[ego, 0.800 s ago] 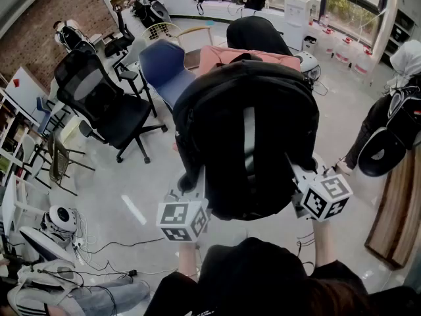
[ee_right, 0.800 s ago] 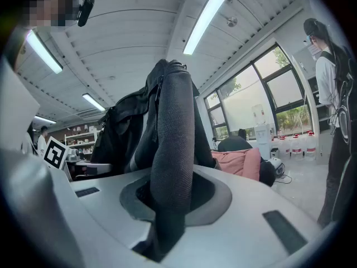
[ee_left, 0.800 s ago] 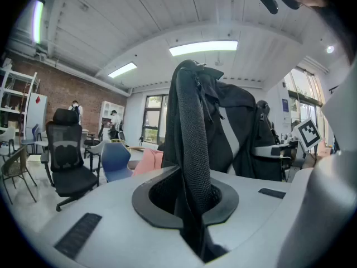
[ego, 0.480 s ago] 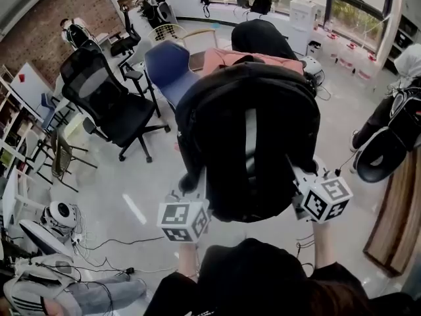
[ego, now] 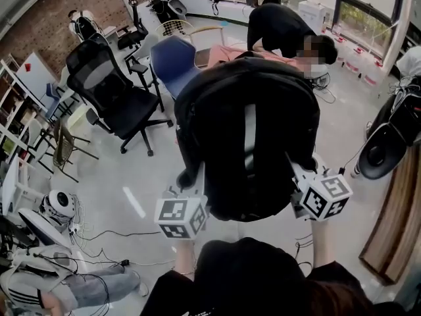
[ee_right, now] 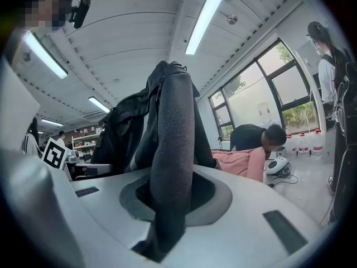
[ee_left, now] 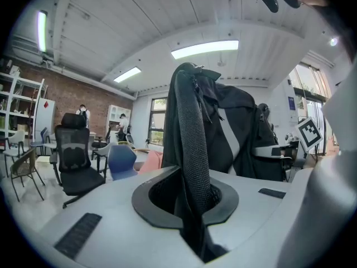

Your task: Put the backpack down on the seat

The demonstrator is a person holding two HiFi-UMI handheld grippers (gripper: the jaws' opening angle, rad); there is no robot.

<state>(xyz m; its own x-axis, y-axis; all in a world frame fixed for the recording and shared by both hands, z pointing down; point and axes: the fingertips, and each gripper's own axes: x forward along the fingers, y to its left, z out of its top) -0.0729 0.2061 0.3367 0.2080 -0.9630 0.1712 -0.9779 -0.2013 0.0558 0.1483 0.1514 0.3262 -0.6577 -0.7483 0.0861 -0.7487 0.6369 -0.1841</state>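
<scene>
A black backpack (ego: 247, 137) with a grey centre stripe hangs in the air in front of me, held up by its two shoulder straps. My left gripper (ego: 196, 184) is shut on the left mesh strap (ee_left: 192, 149), which runs up out of the closed jaws. My right gripper (ego: 294, 173) is shut on the right strap (ee_right: 173, 149) in the same way. Just beyond the backpack, partly hidden by it, is a pink seat (ego: 220, 52); it also shows past the straps as a pink seat edge (ee_left: 152, 161) and a pink cushion (ee_right: 242, 163).
A blue chair (ego: 172, 61) stands left of the pink seat and a black office chair (ego: 108, 91) further left. A person in black (ego: 283, 28) bends over behind the pink seat. Another person (ee_right: 334, 77) stands at the right. Cables and a white device (ego: 59, 206) lie on the floor at the left.
The person in black behind the pink seat has shifted to the right. The backpack and both grippers keep the same hold and place.
</scene>
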